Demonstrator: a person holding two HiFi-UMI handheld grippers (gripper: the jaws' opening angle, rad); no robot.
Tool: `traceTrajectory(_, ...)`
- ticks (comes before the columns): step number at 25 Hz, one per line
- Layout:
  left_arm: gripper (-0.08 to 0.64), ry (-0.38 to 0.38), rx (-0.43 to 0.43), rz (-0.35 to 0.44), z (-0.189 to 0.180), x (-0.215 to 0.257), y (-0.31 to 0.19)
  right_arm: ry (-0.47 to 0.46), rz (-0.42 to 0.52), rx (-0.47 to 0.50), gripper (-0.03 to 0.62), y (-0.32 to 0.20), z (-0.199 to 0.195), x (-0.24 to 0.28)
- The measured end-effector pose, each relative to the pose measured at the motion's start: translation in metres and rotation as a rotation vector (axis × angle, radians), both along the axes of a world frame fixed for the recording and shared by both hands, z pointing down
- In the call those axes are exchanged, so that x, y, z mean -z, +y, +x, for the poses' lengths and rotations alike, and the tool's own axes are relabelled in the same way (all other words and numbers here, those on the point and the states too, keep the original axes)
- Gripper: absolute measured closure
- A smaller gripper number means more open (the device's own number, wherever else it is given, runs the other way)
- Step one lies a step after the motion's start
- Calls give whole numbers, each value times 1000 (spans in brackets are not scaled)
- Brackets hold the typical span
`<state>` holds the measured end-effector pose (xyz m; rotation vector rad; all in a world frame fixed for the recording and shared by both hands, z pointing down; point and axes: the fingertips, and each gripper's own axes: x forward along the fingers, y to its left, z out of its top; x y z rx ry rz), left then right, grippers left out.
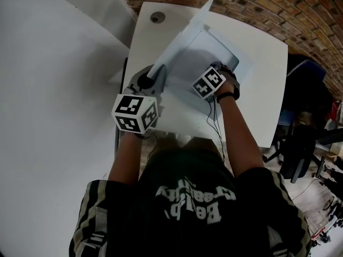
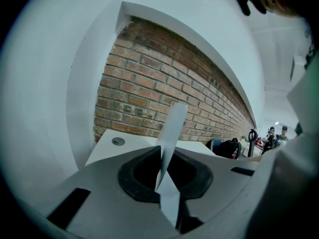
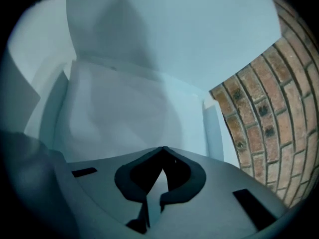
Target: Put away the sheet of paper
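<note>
Closest to us is the person's black shirt, and past it two arms reach out over the white table. On the left side, the left gripper has its jaws squeezed on the bottom edge of the sheet of paper. The paper sticks up on a slant, with its far corner high in the air in front of the brick wall. Just beside it, flat on the table, lies a pale folder with a round corner. The right gripper is pinched tight on a thin pale edge, and I think that edge belongs to the folder, but it is hard to be sure. The paper is not inside yet, so the job looks about half done. To do this step well, the right side should hold the folder still and keep it open. The left side should tip the paper down slowly and line its edge up with the opening. Then it should slide the paper in flat. Going fast could bend or crease the paper, because it is so thin and floppy.
</note>
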<state>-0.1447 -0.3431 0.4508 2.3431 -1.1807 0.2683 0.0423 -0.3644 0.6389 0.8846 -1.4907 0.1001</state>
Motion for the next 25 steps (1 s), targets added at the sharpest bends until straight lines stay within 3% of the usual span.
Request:
traceTrajectory(2,536,-3,-5,2,1,0,2,-228,2,-15,598,-2,-35,11)
traceTrajectory(4,535,-6,-7,3,2,0,4,-480,-77,-83,598,3,-68,12)
traceTrajectory(6,535,-10,-7,3,3,1,7,-586,-163,-133,598,14,-82,3)
traceTrajectory(10,537,-17,9,4,-2,1,8,-459,-168,-72,598,30,-72,-13)
traceTrajectory(15,549,-28,34,-12,-16,-6,10,-364,-188,-93,598,40,-58,-15)
traceTrajectory(20,551,-21,37,-14,-18,-6,11,-305,-179,-136,598,50,-37,-14)
traceTrajectory(25,551,-20,22,-9,-14,-5,12,-253,-183,-81,598,53,-32,-14)
